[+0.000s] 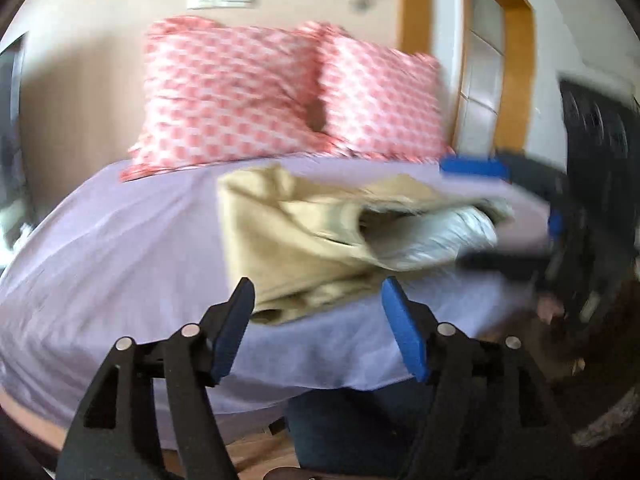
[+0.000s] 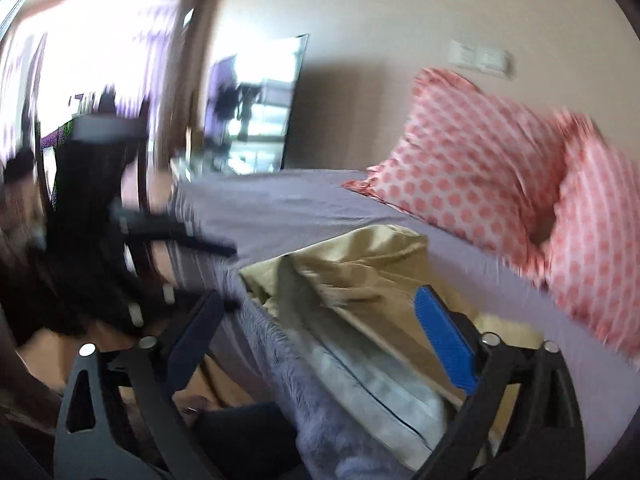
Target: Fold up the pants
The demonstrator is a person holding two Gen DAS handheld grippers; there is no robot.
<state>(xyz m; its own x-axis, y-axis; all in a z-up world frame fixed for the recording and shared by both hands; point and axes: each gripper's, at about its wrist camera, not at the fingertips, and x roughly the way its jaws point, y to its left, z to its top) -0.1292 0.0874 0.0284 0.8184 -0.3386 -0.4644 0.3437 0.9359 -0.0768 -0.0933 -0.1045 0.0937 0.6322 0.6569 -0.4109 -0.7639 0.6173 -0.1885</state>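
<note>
Unclear items: motion blur and cut-off edges

Right gripper (image 1: 500, 216) smeared by blur in the left wrist view, grasp unreadable; pants (image 2: 360, 280) waist end cut by the right wrist view's lower edge; pillows (image 2: 500, 184) blurred; window area (image 2: 100, 60) overexposed, indistinct.

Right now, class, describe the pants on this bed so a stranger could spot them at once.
Start at the bed with the lilac sheet and two pink-dotted pillows against the wall. Nearer the foot lies a rumpled tan bundle, the pants. Only they are plain tan, with pale grey lining showing at one end.
</note>
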